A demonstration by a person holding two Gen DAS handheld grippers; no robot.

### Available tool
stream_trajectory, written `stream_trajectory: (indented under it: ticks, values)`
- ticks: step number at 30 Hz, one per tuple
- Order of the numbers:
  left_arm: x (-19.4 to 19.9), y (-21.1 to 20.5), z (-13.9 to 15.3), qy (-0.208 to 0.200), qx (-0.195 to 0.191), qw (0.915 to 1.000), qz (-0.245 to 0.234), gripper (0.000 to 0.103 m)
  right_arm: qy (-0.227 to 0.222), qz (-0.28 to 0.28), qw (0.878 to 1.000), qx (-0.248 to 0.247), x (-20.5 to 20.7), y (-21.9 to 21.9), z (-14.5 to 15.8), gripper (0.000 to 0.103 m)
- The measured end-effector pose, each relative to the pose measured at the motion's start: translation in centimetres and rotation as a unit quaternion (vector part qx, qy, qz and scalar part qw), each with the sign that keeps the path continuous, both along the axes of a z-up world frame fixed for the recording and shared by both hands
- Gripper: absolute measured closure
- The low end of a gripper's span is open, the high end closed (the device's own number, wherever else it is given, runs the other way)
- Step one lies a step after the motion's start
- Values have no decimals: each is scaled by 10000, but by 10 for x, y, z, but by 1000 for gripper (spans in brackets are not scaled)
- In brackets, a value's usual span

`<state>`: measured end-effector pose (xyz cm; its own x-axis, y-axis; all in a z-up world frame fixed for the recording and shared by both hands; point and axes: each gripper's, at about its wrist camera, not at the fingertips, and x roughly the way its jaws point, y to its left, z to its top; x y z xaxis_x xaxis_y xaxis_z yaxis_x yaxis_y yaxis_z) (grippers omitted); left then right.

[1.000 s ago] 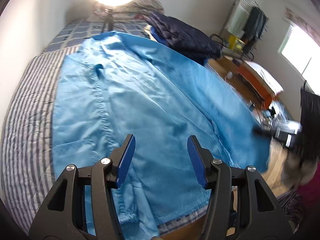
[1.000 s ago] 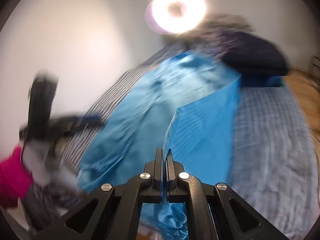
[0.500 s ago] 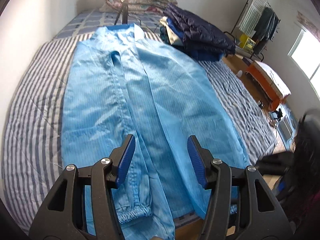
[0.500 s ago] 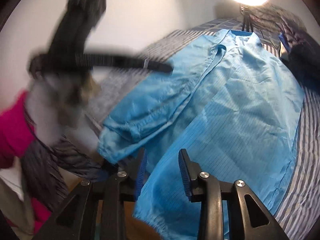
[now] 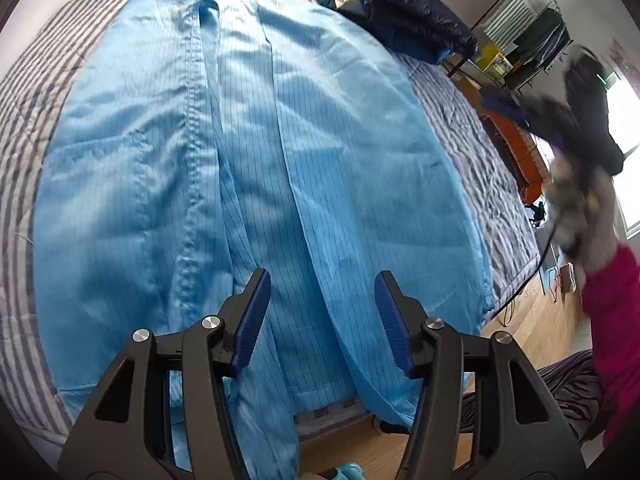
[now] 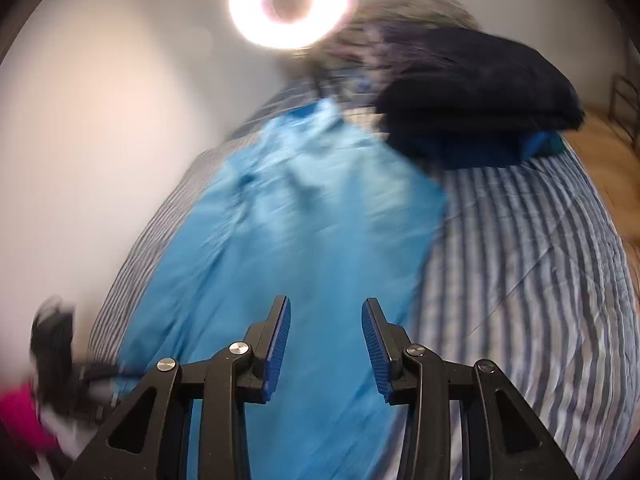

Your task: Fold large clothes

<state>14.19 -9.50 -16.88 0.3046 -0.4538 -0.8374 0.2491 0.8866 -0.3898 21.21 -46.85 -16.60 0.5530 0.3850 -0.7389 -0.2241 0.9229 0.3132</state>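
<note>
**Blue coat lies flat on the bed, both grippers free above it**

The light blue coat (image 5: 304, 152) lies spread lengthwise on the striped bed cover (image 5: 24, 92), its collar at the far end and its hem reaching the near edge of the bed. Left of the coat, a band of bare striped cover runs between the coat's left edge and the wall. The left gripper (image 5: 320, 316) hangs over the lower middle of the coat, its blue pads apart and nothing between them; the coat's front opening runs up from there. Right of the coat, its right edge lies well inside the bed, and a wide strip of cover stays open there. The right gripper (image 6: 324, 344) is above the coat's right lower part; its jaws have just been opening, and no cloth is between them. Beyond the coat's far right corner sits a pile of dark folded clothes (image 6: 480, 92).
</note>
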Motion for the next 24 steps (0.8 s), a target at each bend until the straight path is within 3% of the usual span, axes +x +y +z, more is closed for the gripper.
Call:
stream_trajectory:
  ticks: [3, 6, 9, 11, 13, 14, 15, 16, 17, 24]
  values:
    - [4, -3, -7, 91, -32, 10000, 15, 48, 206, -292, 9993, 76, 44, -19, -17, 63]
    - [8, -7, -14, 193, -59, 9998, -40, 59, 341, -535, 9979, 145, 80, -34, -36, 63]
    - [11, -12, -19, 227, -54, 9996, -137, 61, 524, -702, 9956, 346, 106, -44, -58, 63]
    - [13, -17, -21, 254, -37, 9993, -261, 70, 600, -760, 9947, 351, 123, -43, -70, 64]
    - [15, -20, -25, 293, -33, 9990, -345, 80, 633, -737, 9948, 315, 135, -40, -78, 71]
    - [15, -21, -26, 311, -51, 9988, -366, 82, 622, -674, 9952, 336, 139, -39, -79, 80]
    - [16, -22, -27, 347, -78, 9986, -404, 89, 607, -604, 9958, 336, 144, -36, -80, 86]
    - [16, -22, -28, 377, -99, 9983, -434, 98, 579, -538, 9965, 281, 147, -33, -79, 99]
    - [17, -22, -29, 391, -121, 9981, -460, 98, 520, -526, 9971, 155, 149, -30, -77, 103]
    - [11, -34, -26, 429, -424, 9971, -455, 103, -41, -586, 9959, -692, 161, -19, -48, 103]
